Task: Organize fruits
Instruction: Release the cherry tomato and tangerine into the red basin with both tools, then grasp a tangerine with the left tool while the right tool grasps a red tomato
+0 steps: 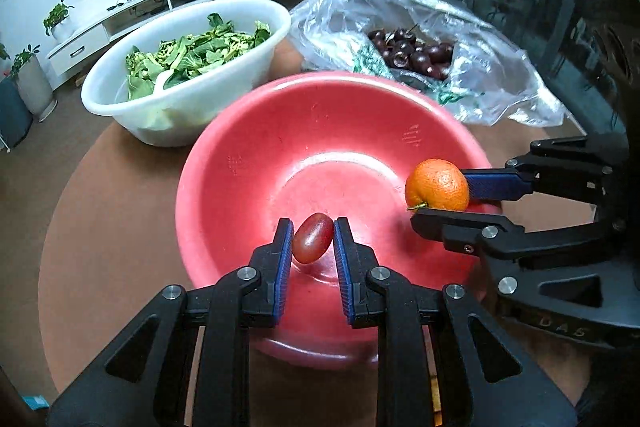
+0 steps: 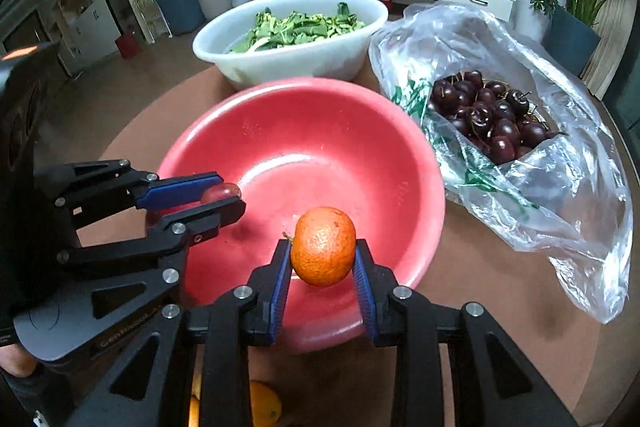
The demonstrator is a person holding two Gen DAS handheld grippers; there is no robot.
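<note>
A red plastic basin point(image 1: 280, 155) point(image 2: 320, 131) stands on the round brown table with nothing lying in it. My left gripper point(image 1: 313, 233) point(image 2: 230, 197) is shut on a small red oval tomato point(image 1: 313, 243) point(image 2: 221, 192) and holds it over the basin's near left side. My right gripper point(image 2: 323, 251) point(image 1: 438, 191) is shut on an orange mandarin point(image 2: 323, 246) point(image 1: 437, 185) and holds it over the basin's near right rim. Both fruits hang above the basin floor.
A white basin of green leaves point(image 1: 184, 67) point(image 2: 292, 35) stands behind the red one. A clear plastic bag of dark cherries point(image 1: 412, 53) point(image 2: 488, 115) lies at the right. More oranges point(image 2: 264, 407) show below my right gripper. A TV stand and potted plants are behind.
</note>
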